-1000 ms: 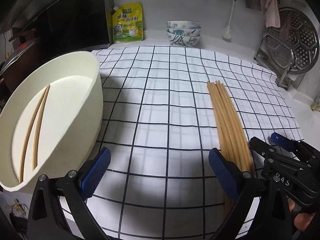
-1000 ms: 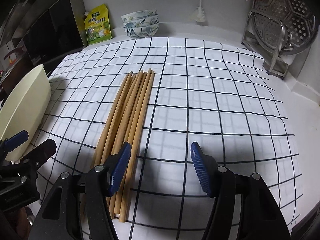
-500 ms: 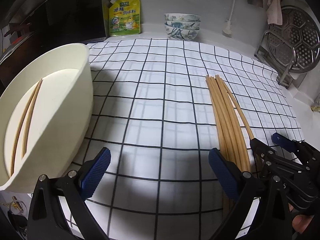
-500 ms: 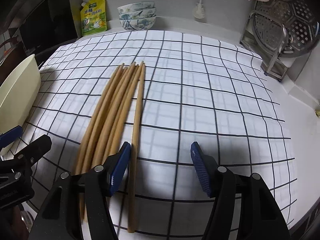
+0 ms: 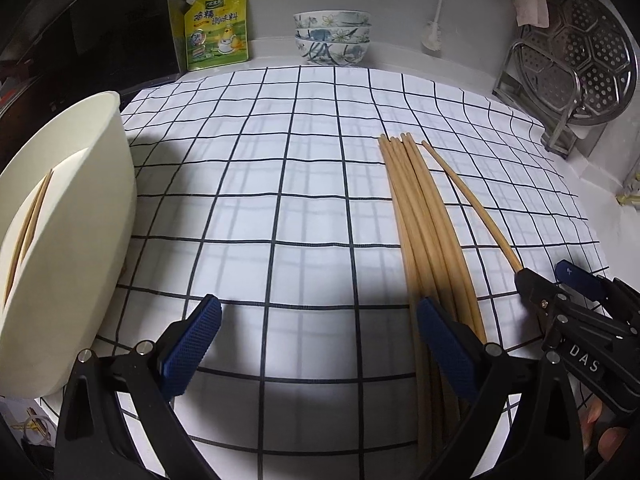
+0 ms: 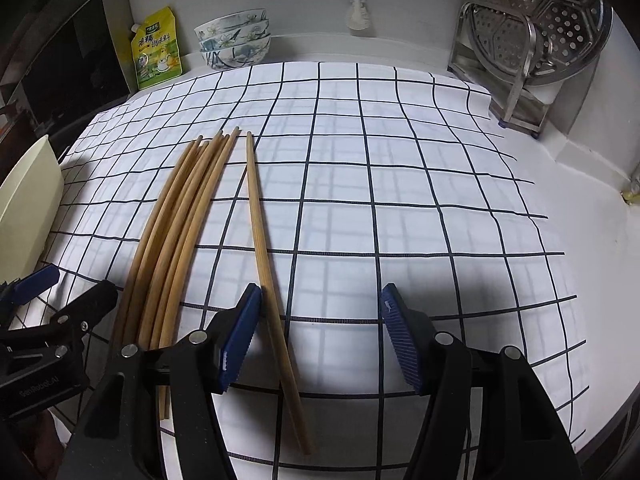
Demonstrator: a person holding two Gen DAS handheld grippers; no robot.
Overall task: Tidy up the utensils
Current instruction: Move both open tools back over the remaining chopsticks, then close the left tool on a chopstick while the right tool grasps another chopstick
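A bundle of several wooden chopsticks [image 5: 424, 236] lies on the checked cloth; it also shows in the right wrist view [image 6: 176, 240]. One chopstick [image 6: 266, 264] lies apart to the right of the bundle, also in the left wrist view [image 5: 472, 204]. My right gripper [image 6: 318, 336] is open, its left pad [image 6: 240, 336] touching this lone chopstick. My left gripper [image 5: 320, 344] is open and empty, its right finger over the bundle's near end. A cream oval bin [image 5: 96, 240] at the left holds two chopsticks [image 5: 28, 232].
Stacked patterned bowls [image 5: 332, 38] and a yellow pouch [image 5: 214, 28] stand at the back wall. A steel rack with a perforated steamer plate [image 5: 576, 64] stands at the back right. The cloth's right edge meets white counter [image 6: 592, 216]. A dark stove surface lies behind the bin.
One chopstick has been pushed sideways out of the bundle to the right, its near end now between my right gripper's fingers. Both grippers have shifted slightly right and stayed open.
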